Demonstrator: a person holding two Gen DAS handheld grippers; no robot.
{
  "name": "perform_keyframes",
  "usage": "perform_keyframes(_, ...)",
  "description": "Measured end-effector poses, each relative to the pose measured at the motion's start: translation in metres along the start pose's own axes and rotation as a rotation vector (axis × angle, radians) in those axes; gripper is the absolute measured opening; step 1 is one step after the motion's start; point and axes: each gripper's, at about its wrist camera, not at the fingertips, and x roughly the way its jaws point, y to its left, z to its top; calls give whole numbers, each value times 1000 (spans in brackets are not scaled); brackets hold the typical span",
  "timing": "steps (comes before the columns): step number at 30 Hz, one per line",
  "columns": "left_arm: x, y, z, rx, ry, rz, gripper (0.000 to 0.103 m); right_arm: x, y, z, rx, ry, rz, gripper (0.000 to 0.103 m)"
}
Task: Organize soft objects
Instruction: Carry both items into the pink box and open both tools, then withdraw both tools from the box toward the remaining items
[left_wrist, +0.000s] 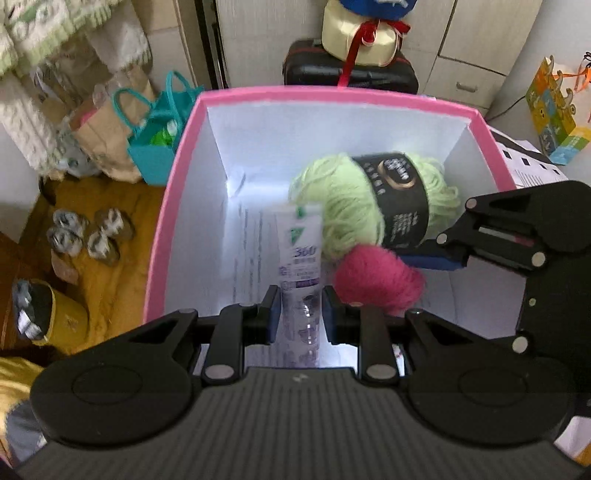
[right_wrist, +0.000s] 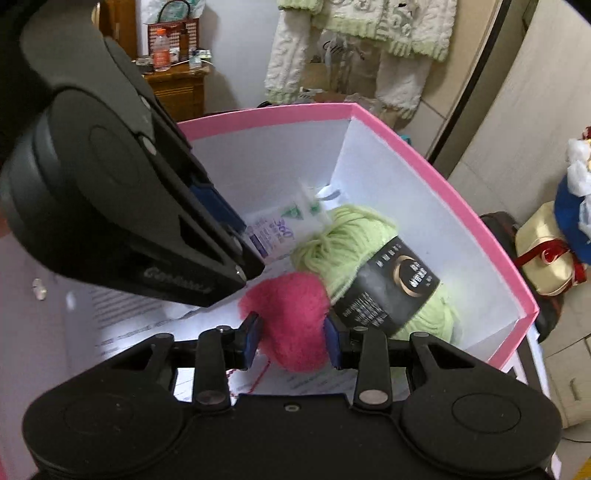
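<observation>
Two black plastic grippers reach down into a box (left_wrist: 177, 177) of stiff card, pink outside and smooth white inside. Nearest in the left wrist view, the left gripper (left_wrist: 300, 314) has its jaws narrow, their blue pads pressing the sides of a tube (left_wrist: 299, 251), a soft, flattened white and purple plastic tube with printed lettering, which stands up between them over the box floor. To its right, the right gripper (right_wrist: 290, 338) has its jaws clamped on a pink ball (right_wrist: 291, 317) of fuzzy, felt-like yarn, round and matted, with a thin pink strand trailing below. The ball is inside the box, touching the green skein (left_wrist: 340, 206) beyond it. That skein is plump, loosely wound pale green wool, wrapped by a glossy black paper band with a gold ring; it lies on the box floor against the right wall. Printed white paper sheets (left_wrist: 255, 251) lie flat on the floor beneath. Beyond the box stand a teal bag (left_wrist: 155, 147) with looped handles, a black case (left_wrist: 317, 66), and a cream knitted garment (right_wrist: 354, 44) with green trim.
</observation>
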Motion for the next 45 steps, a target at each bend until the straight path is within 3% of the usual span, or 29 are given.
perform_keyframes(1, -3, -1, 0, 11, -15, 7, 30, -1, 0, -2, 5, -6, -3, 48)
perform_keyframes(3, -9, -3, 0, 32, -42, -8, 35, -8, 1, -7, 13, -17, -16, 51)
perform_keyframes(8, -35, -4, -9, 61, -103, -55, 41, -40, -5, -22, 78, -109, 19, 51)
perform_keyframes(14, -74, -3, -31, 89, -170, -94, 44, -93, 6, -40, 148, -202, -7, 52)
perform_keyframes(17, -93, -6, -44, 111, -189, -98, 45, -117, 14, -49, 173, -220, -26, 52)
perform_keyframes(22, -129, -13, -70, 144, -221, -131, 47, -155, 28, -69, 200, -244, -62, 66)
perform_keyframes(37, -212, -64, -154, 316, -309, -186, 55, -244, 74, -136, 239, -314, -176, 77)
perform_keyframes(45, -208, -96, -178, 344, -384, -351, 56, -271, 83, -200, 378, -433, -291, 79)
